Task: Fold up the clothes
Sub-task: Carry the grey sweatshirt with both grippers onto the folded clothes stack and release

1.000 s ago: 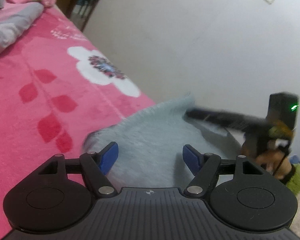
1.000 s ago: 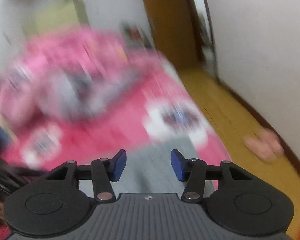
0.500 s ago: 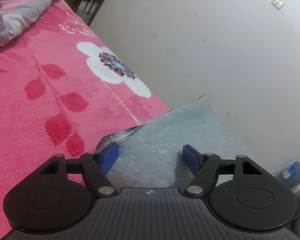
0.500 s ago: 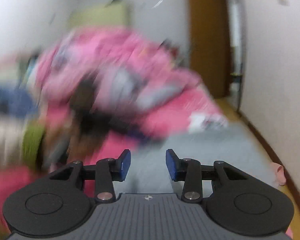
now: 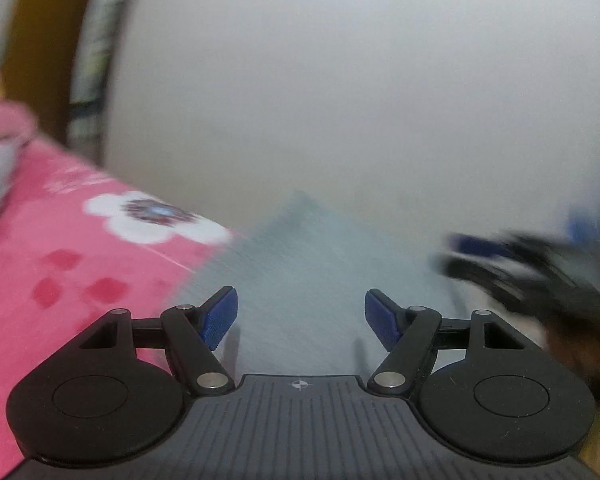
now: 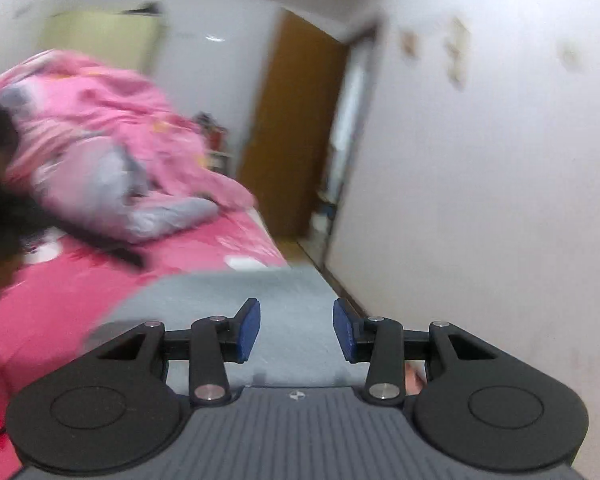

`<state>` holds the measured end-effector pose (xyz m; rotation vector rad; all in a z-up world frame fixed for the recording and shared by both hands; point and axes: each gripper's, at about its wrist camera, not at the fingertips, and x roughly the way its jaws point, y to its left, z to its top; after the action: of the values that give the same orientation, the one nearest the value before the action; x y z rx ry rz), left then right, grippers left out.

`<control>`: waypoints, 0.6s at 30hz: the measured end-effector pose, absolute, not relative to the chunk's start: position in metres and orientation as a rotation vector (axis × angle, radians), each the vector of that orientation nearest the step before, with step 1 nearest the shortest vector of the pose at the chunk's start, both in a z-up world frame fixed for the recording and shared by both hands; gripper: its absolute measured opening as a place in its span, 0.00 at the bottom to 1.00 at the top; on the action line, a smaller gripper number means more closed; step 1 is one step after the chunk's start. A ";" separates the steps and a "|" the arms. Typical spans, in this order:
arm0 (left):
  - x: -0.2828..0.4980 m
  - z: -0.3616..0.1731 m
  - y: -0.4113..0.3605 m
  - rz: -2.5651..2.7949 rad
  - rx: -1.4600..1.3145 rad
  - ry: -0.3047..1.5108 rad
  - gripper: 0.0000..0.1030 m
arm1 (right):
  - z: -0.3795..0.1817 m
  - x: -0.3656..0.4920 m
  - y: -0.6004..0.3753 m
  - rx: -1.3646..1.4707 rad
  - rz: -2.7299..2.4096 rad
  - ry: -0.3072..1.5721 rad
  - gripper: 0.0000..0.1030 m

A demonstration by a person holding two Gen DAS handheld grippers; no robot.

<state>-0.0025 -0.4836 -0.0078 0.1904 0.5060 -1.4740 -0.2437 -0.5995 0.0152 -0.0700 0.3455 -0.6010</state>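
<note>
Vs a moment ago: the left-wrist view has swung round and levelled out, so the wall fills most of it, and the right tool (image 5: pixel 512 264), out of that view half a sec back, now shows as a dark blur at far right above the cloth's right edge. The right-wrist view, badly smeared before, has cleared and looks along the bed w/ the wall on its right. Likely meaning: both hands are lining up over the same garment for the next fold; no grasp made yet, so the fold step looks still ahead. The task's thing, a pale grey-blue garment (image 5: pixel 300 272), lies flat on the pink floral bed (image 5: pixel 80 272) at its right edge beside the wall, one corner pointing to the far side. Left tool (image 5: pixel 301 318): released, blue pads well apart, nothing pinched; the cloth lies under and ahead of the gap, and I can't tell if the tips touch it. In its own view the right tool (image 6: pixel 296 330) is also released, pads parted less widely, nothing betw them; the garment (image 6: pixel 236 296) lies flat below and ahead, its far edge running across just past the tips. A heap of pink & grey clothes (image 6: pixel 112 160) sits at the far left of the bed, well apart from this piece.
</note>
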 end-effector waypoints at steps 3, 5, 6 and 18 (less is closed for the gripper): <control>-0.031 -0.035 -0.499 -1.457 0.391 0.440 0.72 | -0.018 -0.241 -0.632 0.061 -0.613 0.448 0.41; -0.033 -0.034 -0.498 -1.446 0.397 0.428 0.73 | -0.015 -0.243 -0.631 0.073 -0.626 0.422 0.38; -0.031 -0.030 -0.498 -1.448 0.378 0.437 0.73 | -0.007 -0.244 -0.628 0.078 -0.633 0.395 0.37; -0.046 0.014 -0.442 -1.375 0.261 0.475 0.76 | 0.008 -0.266 -0.625 0.306 -0.747 0.337 0.39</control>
<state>-0.0461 -0.4421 0.0139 0.2615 0.4753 -1.3750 -0.2665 -0.6254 0.0081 0.3057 0.3365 -0.7466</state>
